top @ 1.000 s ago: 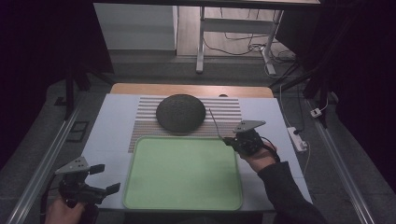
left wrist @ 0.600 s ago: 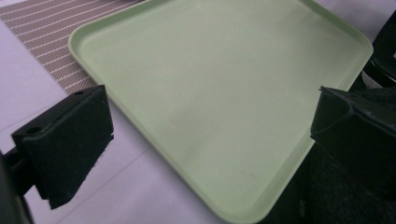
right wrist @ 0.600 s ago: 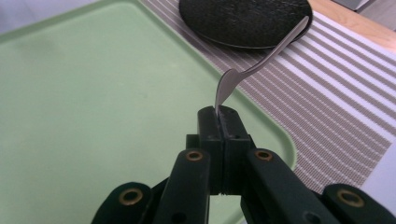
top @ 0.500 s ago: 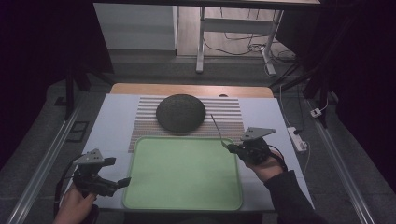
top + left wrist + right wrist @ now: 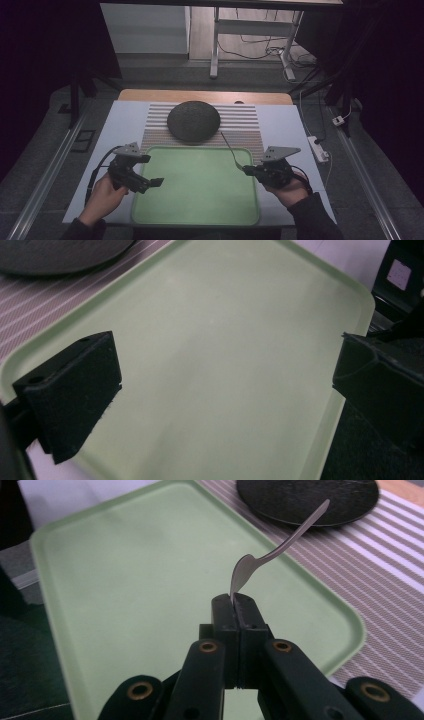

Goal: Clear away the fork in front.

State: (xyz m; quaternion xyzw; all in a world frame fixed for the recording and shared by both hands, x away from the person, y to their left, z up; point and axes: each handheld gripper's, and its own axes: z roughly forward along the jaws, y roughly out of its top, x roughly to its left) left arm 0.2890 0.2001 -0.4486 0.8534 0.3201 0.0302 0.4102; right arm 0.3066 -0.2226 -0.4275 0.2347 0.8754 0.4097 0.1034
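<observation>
The table carries a striped placemat at the back, with a dark round dish turned face down on it, and a pale green tray in front, whose bare surface lies between the two hands. The right hand-held gripper sits at the tray's right edge with its jaws pressed together on the bowl end of a metal spoon. In the high view the spoon runs as a thin line from that gripper up and leftward, handle end toward the dish, raised above the tray's far right corner; its long axis slants roughly along the line from gripper to dish. The left hand-held gripper hovers over the tray's left edge with jaws spread wide and nothing between them, pointing across the tray toward the right hand. The spoon is already in the right gripper, well apart from the left one, so any setting down on the tray looks like the right hand's job: the open surface lies just to its left and below.
</observation>
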